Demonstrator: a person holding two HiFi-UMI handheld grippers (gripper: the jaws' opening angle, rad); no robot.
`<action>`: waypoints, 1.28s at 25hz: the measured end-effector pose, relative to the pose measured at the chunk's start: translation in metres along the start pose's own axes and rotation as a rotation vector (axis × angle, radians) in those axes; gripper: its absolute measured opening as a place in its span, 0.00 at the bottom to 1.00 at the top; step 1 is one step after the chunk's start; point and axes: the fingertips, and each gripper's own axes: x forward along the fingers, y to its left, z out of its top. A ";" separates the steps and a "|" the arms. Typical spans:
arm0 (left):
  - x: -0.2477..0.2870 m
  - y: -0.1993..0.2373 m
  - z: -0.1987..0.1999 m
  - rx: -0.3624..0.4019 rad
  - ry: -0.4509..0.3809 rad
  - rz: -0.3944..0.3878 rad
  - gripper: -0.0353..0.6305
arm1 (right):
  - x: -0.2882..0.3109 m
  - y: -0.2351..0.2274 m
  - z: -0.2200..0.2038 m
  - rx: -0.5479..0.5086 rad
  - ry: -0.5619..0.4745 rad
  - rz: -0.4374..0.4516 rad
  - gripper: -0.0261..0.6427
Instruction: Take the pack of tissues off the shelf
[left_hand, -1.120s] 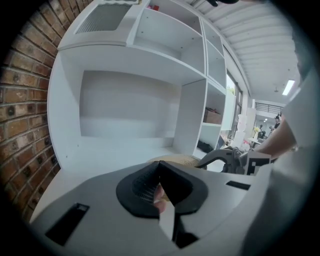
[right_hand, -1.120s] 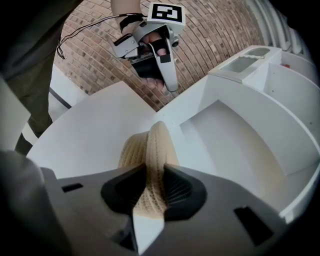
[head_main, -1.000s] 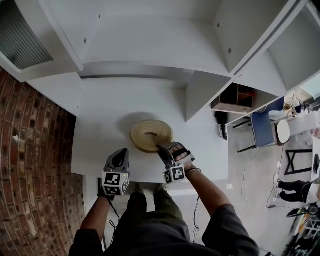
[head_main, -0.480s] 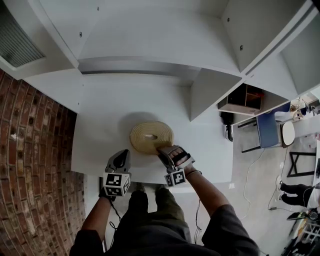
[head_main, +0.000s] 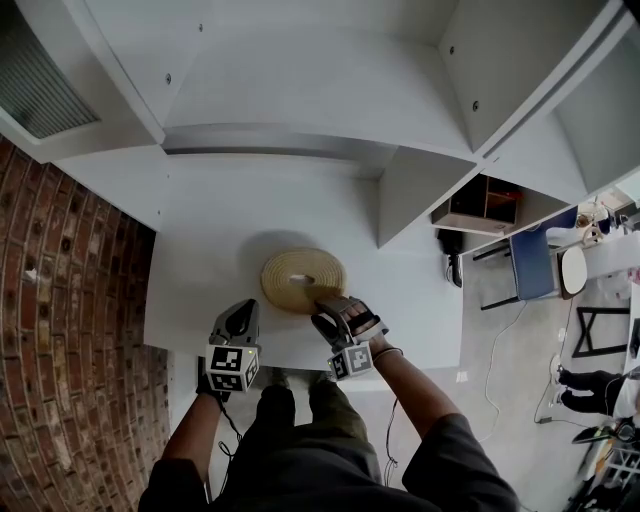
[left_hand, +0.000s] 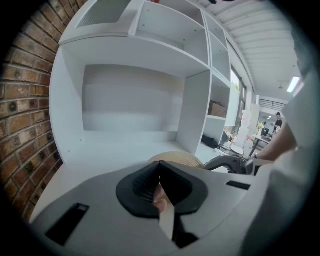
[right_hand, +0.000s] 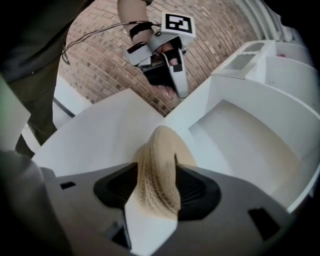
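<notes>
Woven round basket (head_main: 303, 280), straw-coloured with a thick coiled rim, lies flat on the white table (head_main: 200, 260) below the shelf unit (head_main: 300, 90) in the head view. Whether tissues sit inside cannot be told. The right tool (head_main: 328, 310) reaches its near edge. The left tool (head_main: 242, 308) hovers apart by the table's front edge, with bare table to the left up to the brick wall (head_main: 60, 300).

In the left gripper view, the left tool (left_hand: 160, 185) has its jaws pressed together, and its body hides most of the basket (left_hand: 177, 159).

In the right gripper view, the right tool (right_hand: 157, 192) has just been opening. Its ribbed dark pads (right_hand: 197, 187) stand spread, with the basket (right_hand: 157, 165) rim between them.
</notes>
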 end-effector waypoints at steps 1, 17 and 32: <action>-0.001 0.001 0.003 0.002 -0.003 0.001 0.06 | -0.003 -0.004 0.001 0.047 -0.007 0.002 0.37; -0.017 -0.002 0.058 0.022 -0.082 -0.024 0.06 | -0.084 -0.102 -0.005 0.878 -0.063 -0.236 0.37; -0.037 -0.004 0.104 0.031 -0.164 -0.046 0.06 | -0.165 -0.157 -0.003 1.206 -0.174 -0.406 0.31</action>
